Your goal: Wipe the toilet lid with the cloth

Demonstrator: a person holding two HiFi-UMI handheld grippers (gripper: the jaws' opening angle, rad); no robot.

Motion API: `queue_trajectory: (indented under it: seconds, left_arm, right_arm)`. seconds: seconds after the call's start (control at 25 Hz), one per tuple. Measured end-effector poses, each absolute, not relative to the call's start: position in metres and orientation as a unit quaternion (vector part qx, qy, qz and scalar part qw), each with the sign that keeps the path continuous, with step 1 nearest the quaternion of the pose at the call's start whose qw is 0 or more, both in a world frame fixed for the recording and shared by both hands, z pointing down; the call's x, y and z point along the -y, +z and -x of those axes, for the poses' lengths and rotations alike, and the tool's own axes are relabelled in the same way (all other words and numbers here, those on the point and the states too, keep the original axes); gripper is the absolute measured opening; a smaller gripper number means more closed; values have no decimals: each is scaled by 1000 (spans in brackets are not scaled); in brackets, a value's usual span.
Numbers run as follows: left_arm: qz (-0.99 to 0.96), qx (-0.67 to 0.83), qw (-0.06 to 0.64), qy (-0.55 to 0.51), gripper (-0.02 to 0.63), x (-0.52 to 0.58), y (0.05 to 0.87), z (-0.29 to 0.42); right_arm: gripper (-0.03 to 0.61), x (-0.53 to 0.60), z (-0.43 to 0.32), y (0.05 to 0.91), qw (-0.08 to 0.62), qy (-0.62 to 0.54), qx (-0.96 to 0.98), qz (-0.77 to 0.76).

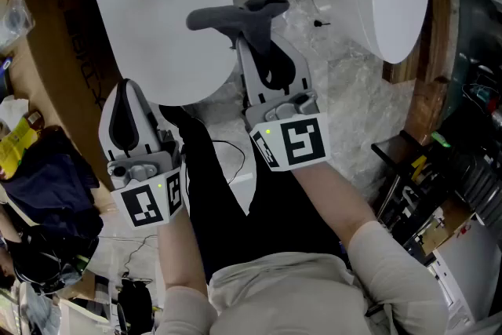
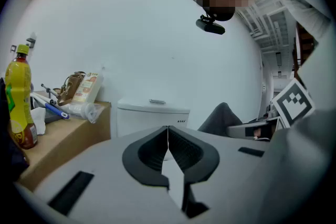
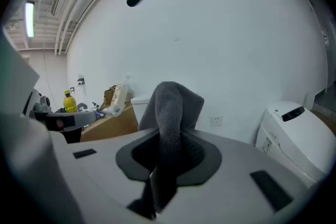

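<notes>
Head view: right gripper [image 1: 257, 51] clamps the grey cloth [image 1: 235, 16] over the right edge of the closed toilet lid [image 1: 157, 35]; left gripper [image 1: 125, 94] sits near its front edge, jaws together on nothing.
Best practice, probably: press the cloth's fold flat on the lid, then sweep edge to edge with even pressure.

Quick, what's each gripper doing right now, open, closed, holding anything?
Left gripper: closed, empty.
Right gripper: closed on the grey cloth.
</notes>
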State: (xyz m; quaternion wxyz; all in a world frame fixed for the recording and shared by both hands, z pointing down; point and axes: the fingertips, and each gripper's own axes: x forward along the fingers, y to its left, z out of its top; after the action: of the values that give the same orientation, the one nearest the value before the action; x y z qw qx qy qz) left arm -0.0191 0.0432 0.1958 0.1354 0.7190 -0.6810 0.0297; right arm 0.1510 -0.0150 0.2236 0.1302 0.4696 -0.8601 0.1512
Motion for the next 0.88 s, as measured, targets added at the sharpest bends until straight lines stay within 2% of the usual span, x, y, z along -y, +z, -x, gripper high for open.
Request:
queue_trajectory:
  seconds: [0.6,0.72,0.88]
  left_arm:
    - [-714,684,143,28,15,-45,203,27]
    - [-714,686,141,28,15,-43,204,28]
    - [-712,683,156,39,15,-43,218,28]
  right_arm:
    - [71,17,-141,241,147,151,861,-463]
    - [71,25,-139,258,184,134,863,-451]
    - [71,38,-130,300,276,56,871,-402]
